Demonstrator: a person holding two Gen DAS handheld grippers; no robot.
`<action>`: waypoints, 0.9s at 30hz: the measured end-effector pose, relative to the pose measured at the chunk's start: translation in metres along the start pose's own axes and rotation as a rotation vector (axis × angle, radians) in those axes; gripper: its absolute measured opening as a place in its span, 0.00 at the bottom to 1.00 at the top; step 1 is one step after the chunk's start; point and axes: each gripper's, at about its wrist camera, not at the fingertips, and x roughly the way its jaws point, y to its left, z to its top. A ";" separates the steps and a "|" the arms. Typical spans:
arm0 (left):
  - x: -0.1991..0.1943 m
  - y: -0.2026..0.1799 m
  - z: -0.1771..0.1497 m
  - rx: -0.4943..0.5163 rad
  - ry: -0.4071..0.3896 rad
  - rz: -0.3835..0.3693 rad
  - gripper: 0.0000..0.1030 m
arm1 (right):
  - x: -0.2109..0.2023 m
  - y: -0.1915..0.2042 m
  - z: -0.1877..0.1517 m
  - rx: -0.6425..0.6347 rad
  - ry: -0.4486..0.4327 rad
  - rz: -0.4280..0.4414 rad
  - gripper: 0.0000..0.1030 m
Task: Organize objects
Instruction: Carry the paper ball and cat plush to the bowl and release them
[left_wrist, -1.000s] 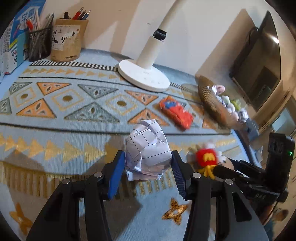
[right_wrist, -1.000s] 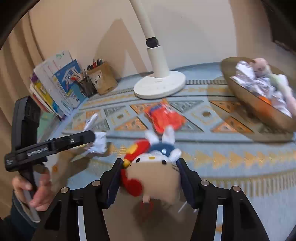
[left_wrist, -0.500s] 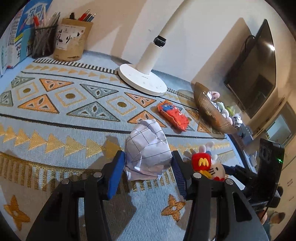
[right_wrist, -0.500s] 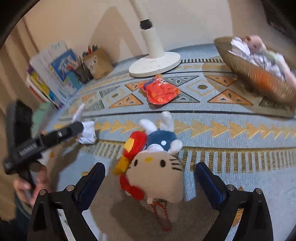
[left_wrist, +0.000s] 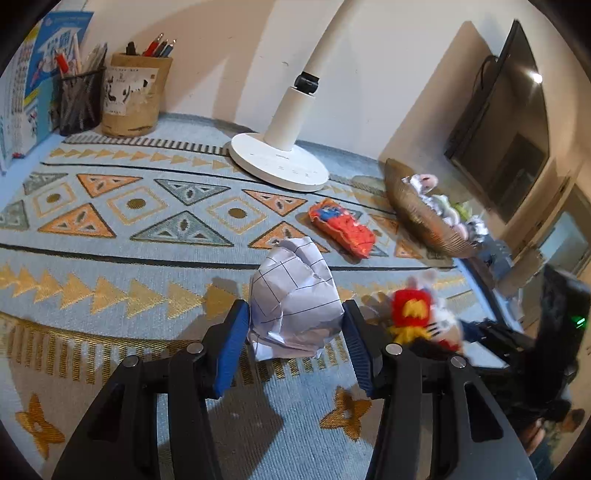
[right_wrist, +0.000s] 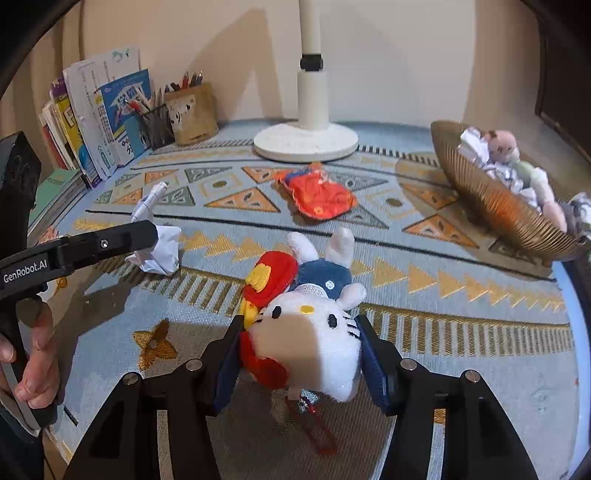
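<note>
Right claw (right_wrist: 297, 350), spread half second ago, closing onto plush cat (right_wrist: 310, 339); left claw (left_wrist: 293, 328) pinching paper ball (left_wrist: 293, 306).

Open counter (right_wrist: 461, 314) ahead toward basket (right_wrist: 491, 206); obstacles: lamp base (right_wrist: 306, 142) at rear, orange packet (right_wrist: 319, 192) mid-path.

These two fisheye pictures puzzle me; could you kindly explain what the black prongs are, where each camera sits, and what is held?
No robot here: a person holds a hand-operated claw in each hand, each with a camera looking along its fingers. The left claw grips a crumpled ball of lined white paper. The right claw is closing on a white cat plush toy with a red bow. Both sit on a patterned blue cloth, alongside an orange snack packet, a white lamp base and a ribbed golden bowl holding paper and toys.
</note>
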 end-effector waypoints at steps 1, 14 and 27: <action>-0.001 -0.006 0.001 0.029 0.004 0.019 0.47 | -0.003 -0.001 0.000 0.008 -0.011 0.003 0.55; 0.033 -0.143 0.129 0.235 -0.042 -0.250 0.47 | -0.094 -0.130 0.047 0.340 -0.279 -0.017 0.55; 0.162 -0.180 0.154 0.121 0.113 -0.358 0.81 | -0.072 -0.209 0.088 0.438 -0.297 -0.194 1.00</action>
